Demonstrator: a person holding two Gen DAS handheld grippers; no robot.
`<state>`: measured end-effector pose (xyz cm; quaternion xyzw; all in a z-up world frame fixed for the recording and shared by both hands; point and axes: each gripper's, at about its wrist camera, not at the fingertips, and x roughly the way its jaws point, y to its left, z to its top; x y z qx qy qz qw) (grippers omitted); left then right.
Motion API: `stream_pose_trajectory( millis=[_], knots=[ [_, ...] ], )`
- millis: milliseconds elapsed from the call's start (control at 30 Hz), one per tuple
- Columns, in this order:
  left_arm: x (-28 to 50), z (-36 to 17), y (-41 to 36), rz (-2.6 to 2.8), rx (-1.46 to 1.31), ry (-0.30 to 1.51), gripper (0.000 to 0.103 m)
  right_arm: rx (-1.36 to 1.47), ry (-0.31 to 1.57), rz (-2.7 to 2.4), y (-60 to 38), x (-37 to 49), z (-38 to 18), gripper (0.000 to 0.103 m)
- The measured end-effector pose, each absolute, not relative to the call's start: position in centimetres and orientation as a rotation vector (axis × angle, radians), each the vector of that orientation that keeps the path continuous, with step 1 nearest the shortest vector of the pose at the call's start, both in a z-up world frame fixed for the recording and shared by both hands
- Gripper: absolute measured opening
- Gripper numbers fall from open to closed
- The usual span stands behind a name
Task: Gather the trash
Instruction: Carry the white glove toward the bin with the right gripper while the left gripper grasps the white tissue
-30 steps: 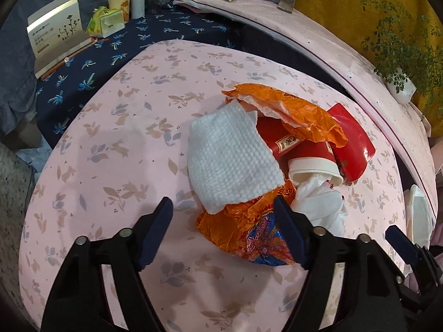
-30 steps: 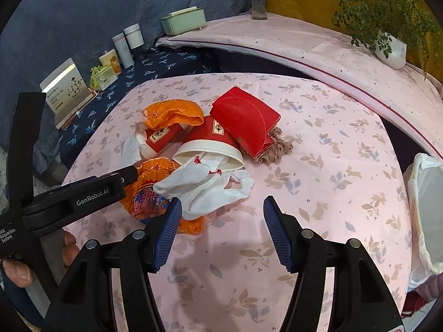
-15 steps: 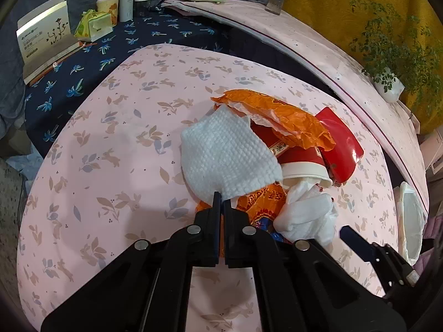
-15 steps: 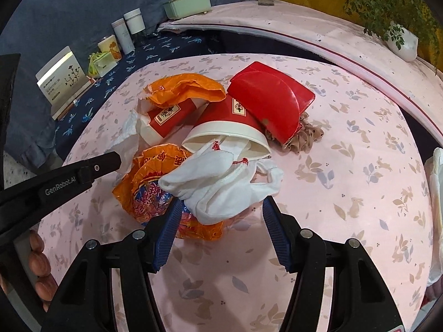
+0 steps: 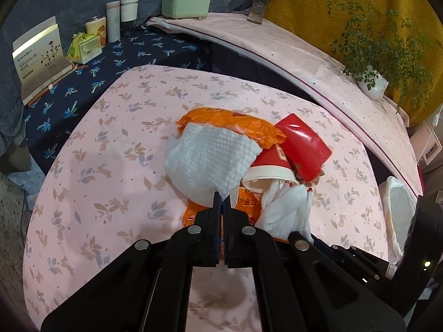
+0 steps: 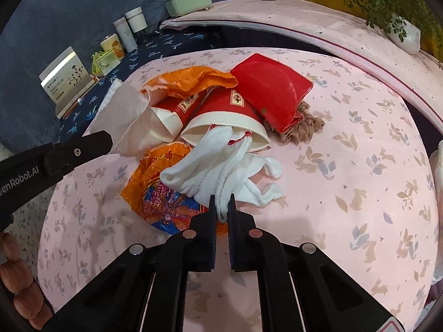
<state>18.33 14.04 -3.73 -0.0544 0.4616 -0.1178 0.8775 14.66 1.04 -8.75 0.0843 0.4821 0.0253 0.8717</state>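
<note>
A trash pile lies on the pink floral table (image 5: 105,166): orange wrappers (image 6: 191,81), two red paper cups (image 6: 229,110), a red box (image 6: 271,91), a brown scrunchie (image 6: 301,127), white socks (image 6: 221,171) and a white textured tissue (image 5: 207,157). My left gripper (image 5: 221,199) is shut on a corner of the tissue and holds it lifted above the pile; it also shows in the right wrist view (image 6: 121,116). My right gripper (image 6: 221,207) is shut on the white socks, which trail out of the larger cup.
A white bag (image 5: 398,215) hangs at the table's right edge. Behind, a dark blue cloth surface (image 5: 133,55) carries a card stand, tissue pack, tins and a green box (image 5: 185,5). A pink-covered ledge (image 5: 304,55) carries a vase and potted plant (image 5: 371,83).
Both grippers went from open to shut: the left closed on the tissue corner and lifted it, the right moved in and closed on the white socks.
</note>
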Motion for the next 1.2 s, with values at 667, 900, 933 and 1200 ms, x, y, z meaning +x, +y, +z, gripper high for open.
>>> stream_pose_trajectory(
  millis=[667,900,933,1200],
  knots=[
    [15.3,2.0,4.7,-0.405,-0.083,0.868,0.0,0.209,0.828,-0.068,-9.0,10.5,-0.8,0.006],
    [15.0,1.8,3.0,-0.413,-0.07,0.875,0.0,0.21,0.83,-0.083,-10.6,10.1,-1.1,0.006],
    [14.9,1.7,3.0,-0.414,-0.067,0.876,0.0,0.214,0.83,-0.083,-10.8,10.1,-1.1,0.006],
    [15.0,1.7,1.6,-0.428,-0.051,0.875,0.0,0.224,0.826,-0.088,-11.8,10.0,-1.4,0.006]
  ],
)
